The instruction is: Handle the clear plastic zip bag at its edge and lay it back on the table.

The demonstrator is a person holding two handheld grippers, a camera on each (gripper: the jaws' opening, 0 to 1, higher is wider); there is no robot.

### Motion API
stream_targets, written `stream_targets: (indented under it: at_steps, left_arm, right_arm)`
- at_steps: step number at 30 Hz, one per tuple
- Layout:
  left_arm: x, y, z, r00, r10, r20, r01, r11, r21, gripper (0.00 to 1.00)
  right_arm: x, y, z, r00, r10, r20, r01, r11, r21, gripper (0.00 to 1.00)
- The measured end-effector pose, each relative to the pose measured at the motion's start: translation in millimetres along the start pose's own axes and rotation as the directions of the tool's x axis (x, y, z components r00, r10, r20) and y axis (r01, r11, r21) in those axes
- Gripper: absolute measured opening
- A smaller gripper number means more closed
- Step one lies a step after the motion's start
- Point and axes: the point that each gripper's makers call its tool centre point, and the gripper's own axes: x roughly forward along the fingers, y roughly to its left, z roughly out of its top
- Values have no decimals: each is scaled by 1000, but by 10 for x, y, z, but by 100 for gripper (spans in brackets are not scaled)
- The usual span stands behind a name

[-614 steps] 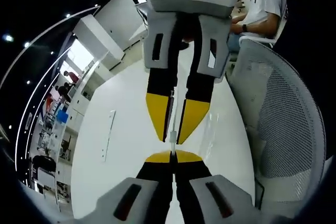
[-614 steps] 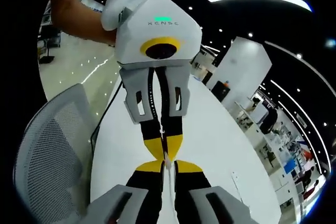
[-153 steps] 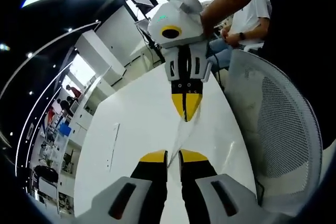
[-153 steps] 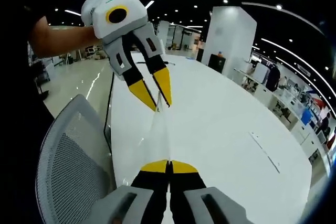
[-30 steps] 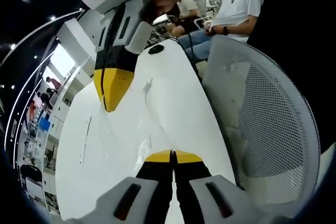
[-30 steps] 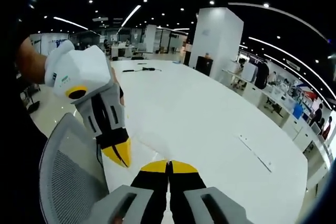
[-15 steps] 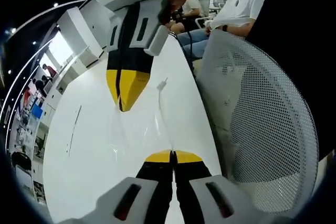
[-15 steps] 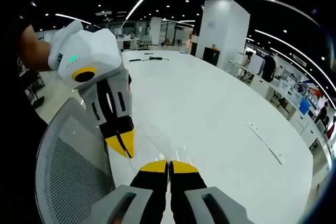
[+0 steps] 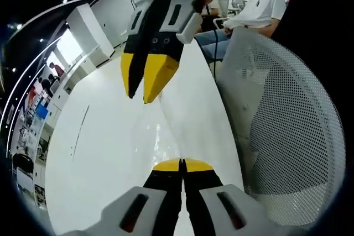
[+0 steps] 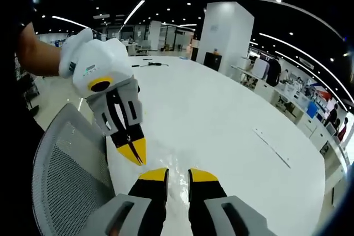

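Note:
The clear plastic zip bag [image 9: 156, 136] lies flat and glossy on the white table [image 9: 99, 136], running away from my left gripper [image 9: 181, 164], which is shut on its near edge. My right gripper [image 9: 142, 89] comes down from the top of the left gripper view with its yellow jaws apart, just over the bag's far end. In the right gripper view, my right gripper [image 10: 178, 175] stands open with the bag [image 10: 178, 183] shimmering between its jaws. The left gripper [image 10: 137, 157] reaches in from the left, shut at the bag's edge near the table's [image 10: 221, 114] rim.
A white mesh chair [image 9: 287, 120] [image 10: 66, 164] stands right against the table's edge. A seated person in a white shirt [image 9: 254, 9] is beyond it. A thin strip [image 9: 80, 131] [image 10: 271, 146] lies farther out on the table. Small dark items [image 10: 149, 64] sit at its far end.
My right gripper has opened and let go of the bag. The left gripper stays shut on its edge, and the bag now rests on the table.

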Motion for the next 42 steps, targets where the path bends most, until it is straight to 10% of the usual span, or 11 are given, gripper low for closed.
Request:
stream_targets:
  at_steps: [42]
  left_arm:
    - [306, 794, -430, 968, 243, -57, -244, 970, -17, 0]
  right_arm:
    - [-556, -114, -551, 972, -228, 65, 203, 941, 270, 77]
